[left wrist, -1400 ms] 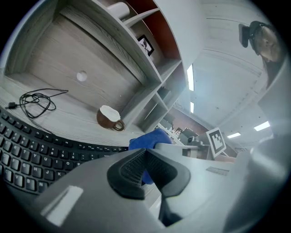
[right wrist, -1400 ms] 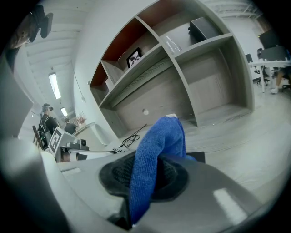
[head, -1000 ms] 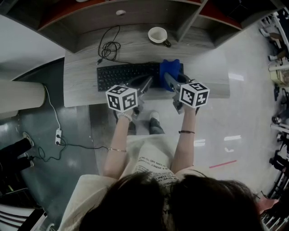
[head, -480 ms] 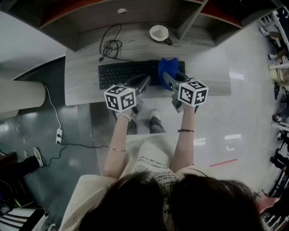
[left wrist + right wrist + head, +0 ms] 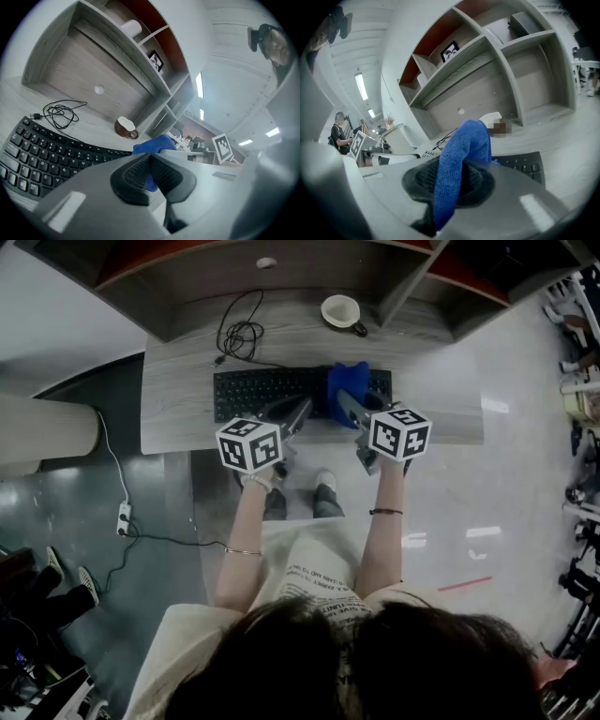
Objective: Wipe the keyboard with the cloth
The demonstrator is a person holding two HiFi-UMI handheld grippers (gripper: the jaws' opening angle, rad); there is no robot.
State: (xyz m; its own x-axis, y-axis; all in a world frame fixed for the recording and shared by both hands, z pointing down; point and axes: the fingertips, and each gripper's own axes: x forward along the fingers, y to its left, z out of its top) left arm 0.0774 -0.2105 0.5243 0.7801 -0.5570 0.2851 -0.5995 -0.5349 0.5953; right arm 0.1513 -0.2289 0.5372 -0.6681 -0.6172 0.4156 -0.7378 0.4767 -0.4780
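1. The blue cloth [image 5: 349, 381] is clamped between the closed jaws of the right gripper [image 5: 345, 405], over the right part of the black keyboard [image 5: 267, 390].
2. The left gripper [image 5: 300, 412] is held at the keyboard's near edge, its jaws pressed together on nothing.
3. A mug [image 5: 340, 311] is seen farther back on the desk [image 5: 183, 418].

Materials and finishes. The cloth [image 5: 461, 154] pinched in my right claw [image 5: 450, 180] is blue woven fabric with a fine, nubbly, matt surface. The pads [image 5: 133, 173] of my left claw [image 5: 150, 169] are black, ribbed and dull like rubber. Both claw bodies are smooth, matt grey plastic. The keyboard [image 5: 267, 390] is matt black plastic. The table [image 5: 183, 418] shows pale grey wood grain with a flat, unpolished finish. The cup [image 5: 341, 312] is glossy, brown outside and white inside, seemingly ceramic. The cable [image 5: 241, 334] is thin and black-sheathed. The floor [image 5: 469, 502] is pale, polished and reflective.
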